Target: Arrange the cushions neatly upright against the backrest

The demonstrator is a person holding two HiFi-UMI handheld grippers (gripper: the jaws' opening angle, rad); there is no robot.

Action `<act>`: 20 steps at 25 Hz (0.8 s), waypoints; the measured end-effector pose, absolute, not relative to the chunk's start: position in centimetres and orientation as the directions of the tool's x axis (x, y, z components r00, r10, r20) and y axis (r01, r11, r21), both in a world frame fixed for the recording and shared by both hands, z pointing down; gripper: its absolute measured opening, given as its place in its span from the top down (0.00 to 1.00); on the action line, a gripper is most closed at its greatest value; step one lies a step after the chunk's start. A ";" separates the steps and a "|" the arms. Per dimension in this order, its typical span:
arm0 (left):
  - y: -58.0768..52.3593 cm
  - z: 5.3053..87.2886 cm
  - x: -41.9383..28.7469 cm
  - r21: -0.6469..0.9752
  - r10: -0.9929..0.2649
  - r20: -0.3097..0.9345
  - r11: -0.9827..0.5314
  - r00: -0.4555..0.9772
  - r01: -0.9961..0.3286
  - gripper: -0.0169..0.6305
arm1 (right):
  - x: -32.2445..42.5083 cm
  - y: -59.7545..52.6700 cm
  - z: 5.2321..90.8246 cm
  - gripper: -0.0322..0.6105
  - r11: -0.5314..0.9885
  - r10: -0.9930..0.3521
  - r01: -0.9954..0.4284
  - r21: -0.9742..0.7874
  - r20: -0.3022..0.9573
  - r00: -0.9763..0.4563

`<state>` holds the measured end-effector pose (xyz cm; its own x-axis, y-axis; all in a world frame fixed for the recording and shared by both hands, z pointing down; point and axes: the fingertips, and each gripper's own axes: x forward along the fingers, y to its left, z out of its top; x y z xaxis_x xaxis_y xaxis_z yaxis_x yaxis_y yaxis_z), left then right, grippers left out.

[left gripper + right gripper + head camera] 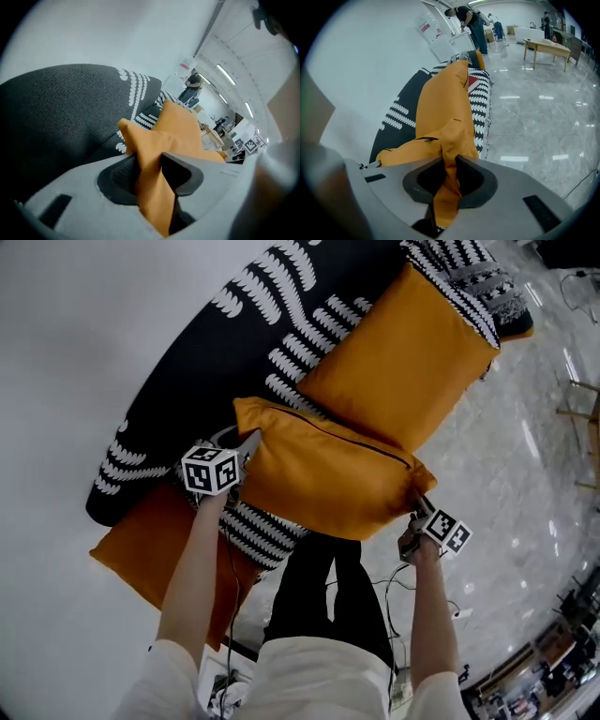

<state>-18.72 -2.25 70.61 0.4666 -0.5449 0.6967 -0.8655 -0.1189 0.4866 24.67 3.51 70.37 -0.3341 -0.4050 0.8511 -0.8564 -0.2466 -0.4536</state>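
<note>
Left tongs (249, 444) and right tongs (417, 501) are each clamped on a corner of an orange cushion (323, 474), which spans the gap between them, apparently raised off the sofa (141, 465), with the backrest (178, 381) just beyond both tongs. In both gripper views only a thin fold of cover sits between the pads, and that is the main risk: the filling's weight could pull a corner free. A slip at the right tongs would likely swing the cushion off the seat edge toward the floor (534, 474) beside them. One at the left tongs would likely drop it onto the striped cushion (253, 526) below them. Uneven lifting could twist the cover and strain its zip side. A second cushion (398, 362), also orange, leans on the backrest just beyond the right tongs. A push in its direction could knock it flat or crowd it along the sofa. The held cushion looks soft and is gripped at its near corners, so if it is set down short of the backrest it may slump forward instead of standing upright. Letting go with one side first could tip it sideways.
</note>
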 end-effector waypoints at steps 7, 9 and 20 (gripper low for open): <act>2.6 66.2 -20.0 0.435 -0.564 0.727 -0.062 0.391 -0.898 0.79 | 23.0 6.8 65.4 0.88 -0.234 -0.393 -0.864 -0.446 0.856 -0.336; 4.0 64.6 -21.1 0.435 -0.617 0.703 -0.022 0.355 -0.900 0.80 | 21.9 6.2 64.1 0.88 -0.196 -0.412 -0.867 -0.459 0.841 -0.352; 12.1 57.7 -29.9 0.468 -0.821 0.561 0.211 0.104 -0.858 0.83 | 11.9 1.6 58.2 0.89 0.115 -0.415 -0.819 -0.563 0.721 -0.554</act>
